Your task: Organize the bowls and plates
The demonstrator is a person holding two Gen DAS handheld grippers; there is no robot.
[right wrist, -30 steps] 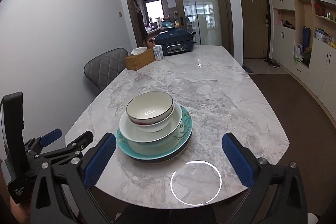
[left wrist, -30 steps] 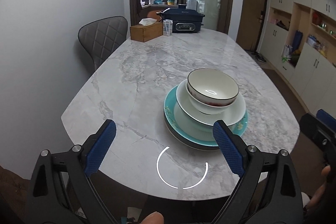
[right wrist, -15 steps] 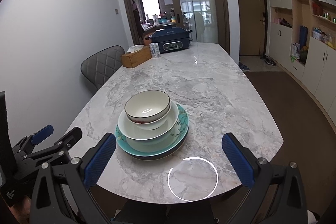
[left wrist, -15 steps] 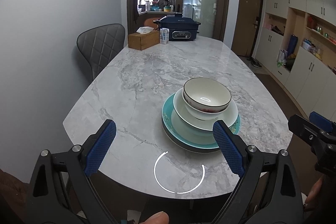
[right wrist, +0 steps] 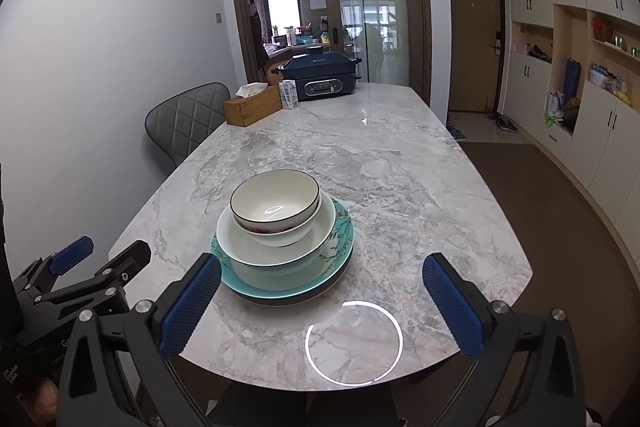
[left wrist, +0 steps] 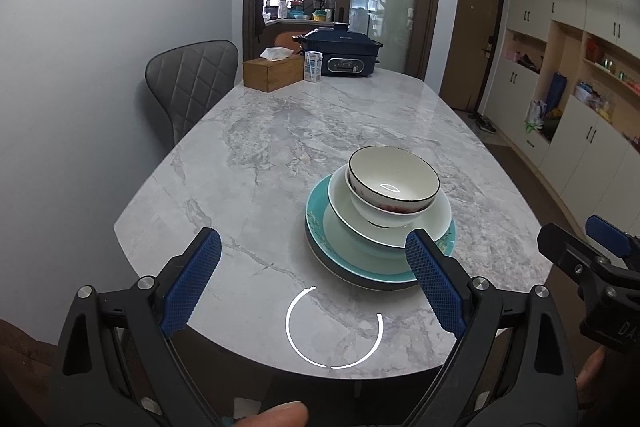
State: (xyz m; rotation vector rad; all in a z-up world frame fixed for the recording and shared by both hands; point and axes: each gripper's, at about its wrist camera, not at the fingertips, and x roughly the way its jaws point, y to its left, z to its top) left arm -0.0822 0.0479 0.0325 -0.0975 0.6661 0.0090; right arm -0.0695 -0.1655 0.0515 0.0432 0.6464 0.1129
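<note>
**One stack of dishes near the front edge of the tabletop, both grippers empty**

The only writing is a short pale brand word on the dark blue electric cooker point(right wrist: 320, 75); it is too small to read for sure.

From left to right on the marble tabletop point(right wrist: 400, 167): at the far end one grey quilted chair point(right wrist: 184, 119) stands beside it, then one wooden tissue box point(right wrist: 252, 105), one small white carton point(right wrist: 289, 95) just beside the box, and the cooker.

Near the front edge is one stack point(right wrist: 282, 239): a dark plate at the bottom, a teal plate with a flower pattern, a wide white bowl, and two smaller bowls nested on top; the top bowl point(left wrist: 394, 179) has a dark rim.

The left gripper point(left wrist: 314, 283) has its jaws wide apart and holds nothing; its right blue pad covers a part of the stack's edge. The right gripper point(right wrist: 322, 305) is also spread wide and empty, with the stack just behind its left pad. Nothing else stands in the way.
</note>
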